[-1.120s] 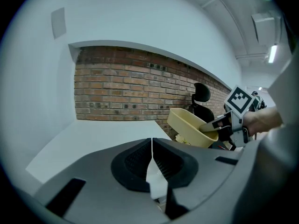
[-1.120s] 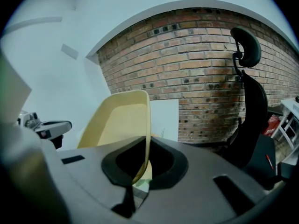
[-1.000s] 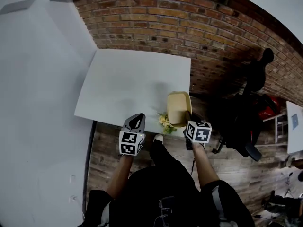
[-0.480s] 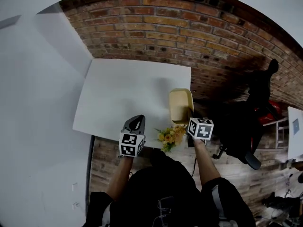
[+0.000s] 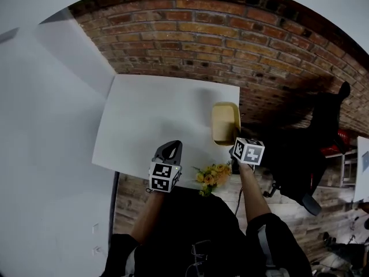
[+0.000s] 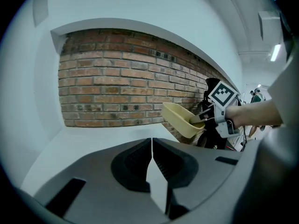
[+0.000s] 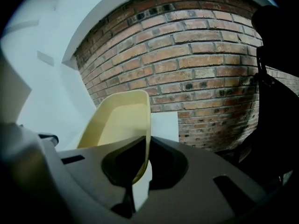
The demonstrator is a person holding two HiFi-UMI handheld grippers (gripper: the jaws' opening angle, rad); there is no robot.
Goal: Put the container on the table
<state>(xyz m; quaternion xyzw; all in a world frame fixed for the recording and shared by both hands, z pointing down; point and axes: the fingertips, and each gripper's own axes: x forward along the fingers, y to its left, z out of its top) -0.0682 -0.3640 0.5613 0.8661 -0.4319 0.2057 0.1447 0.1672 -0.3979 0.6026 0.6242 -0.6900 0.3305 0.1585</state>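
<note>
A pale yellow, open, empty container (image 5: pixel 225 123) hangs tilted over the right edge of the white table (image 5: pixel 155 114). My right gripper (image 5: pixel 234 147) is shut on its near rim. In the right gripper view the container (image 7: pixel 119 120) fills the centre, its side wall pinched between the jaws of the right gripper (image 7: pixel 142 155). My left gripper (image 5: pixel 171 148) hovers over the table's near edge, shut and empty. In the left gripper view the jaws of the left gripper (image 6: pixel 152 143) meet, and the container (image 6: pixel 180 118) shows at the right.
A brick wall (image 5: pixel 230 39) stands behind the table and a white wall at its left. A dark office chair (image 5: pixel 305 154) stands at the right on the wooden floor. A bunch of yellow flowers (image 5: pixel 212 176) is below the table's near edge, close to the person.
Both grippers moved forward toward the brick wall. The container travelled with the right gripper, farther along the table's right edge. The flowers now lie behind the grippers.
</note>
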